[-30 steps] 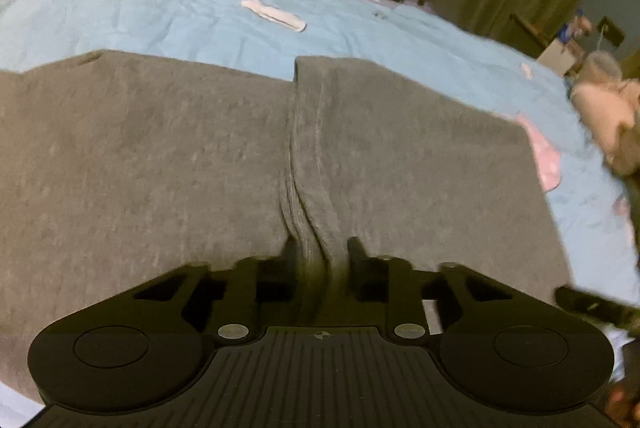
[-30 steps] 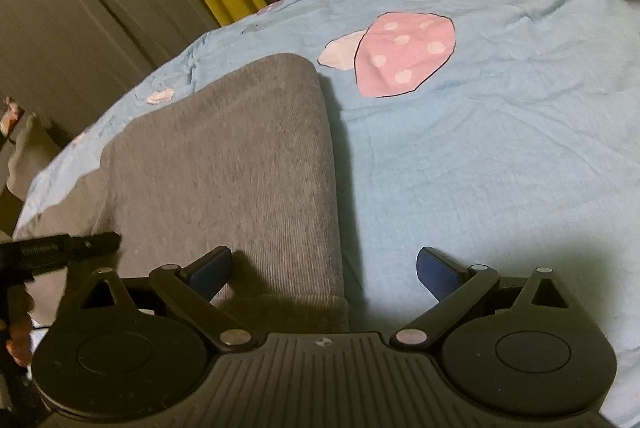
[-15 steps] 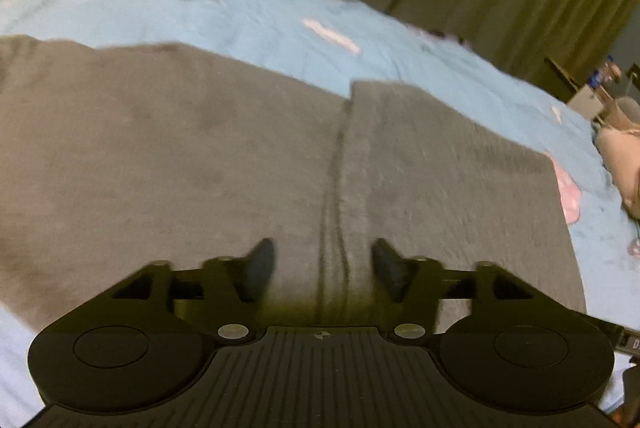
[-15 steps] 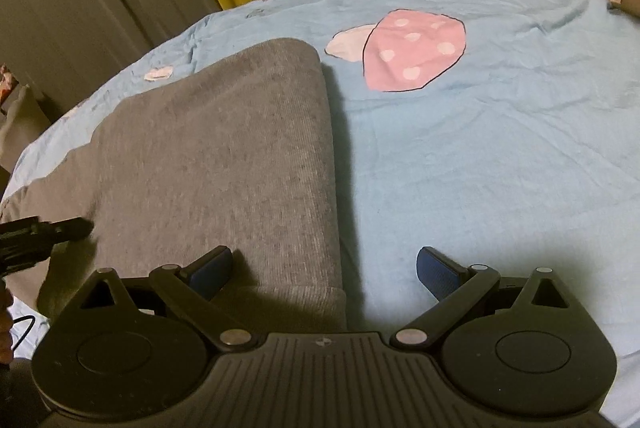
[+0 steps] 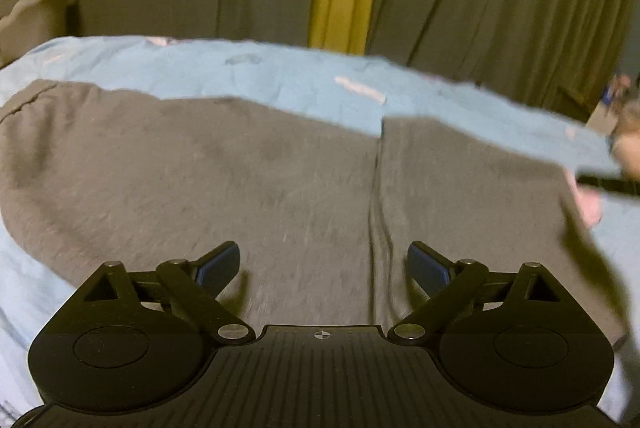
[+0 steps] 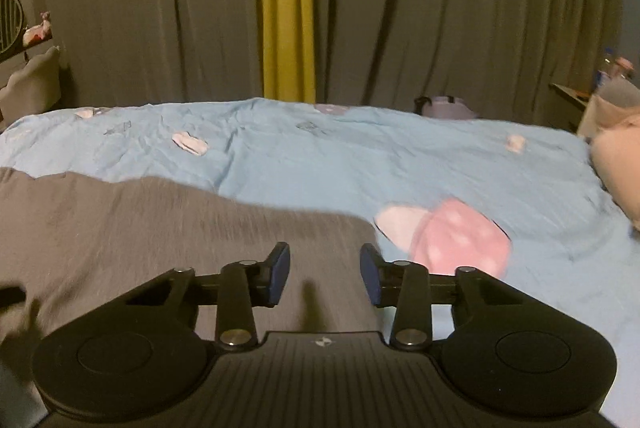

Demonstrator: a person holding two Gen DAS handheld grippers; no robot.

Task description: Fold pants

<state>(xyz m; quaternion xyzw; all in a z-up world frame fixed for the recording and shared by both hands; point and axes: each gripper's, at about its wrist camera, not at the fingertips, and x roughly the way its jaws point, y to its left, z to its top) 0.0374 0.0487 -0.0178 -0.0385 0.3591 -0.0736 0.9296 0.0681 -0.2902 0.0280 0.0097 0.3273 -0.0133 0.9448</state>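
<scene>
Grey sweatpants [image 5: 280, 188] lie flat on the blue bedsheet [image 6: 360, 156]. Above them, the left tool [image 5: 323, 262] has just spread wide, empty; the right tool [image 6: 325, 270] has just narrowed, gripping nothing.

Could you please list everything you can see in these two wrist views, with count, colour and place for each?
Grey knit pants: one, dark grey, spread flat on the bed, centre seam running away from the camera.
Light blue bedsheet: one, blue with pale prints, covering the bed under the pants.
Pink dotted mushroom print: one, pink and white, on the sheet just right of the pants.
Drab curtains: grey-green, across the back wall.
Yellow curtain strip: one, yellow, mid-wall.
Pale pink pillow-like shape: one, far right, blurred.
Left gripper: one, black with blue pads, jaws just opened wide over the pants, gripping nothing.
Right gripper: one, black with blue pads, jaws just closing, a gap remains, above the pants' edge.
</scene>
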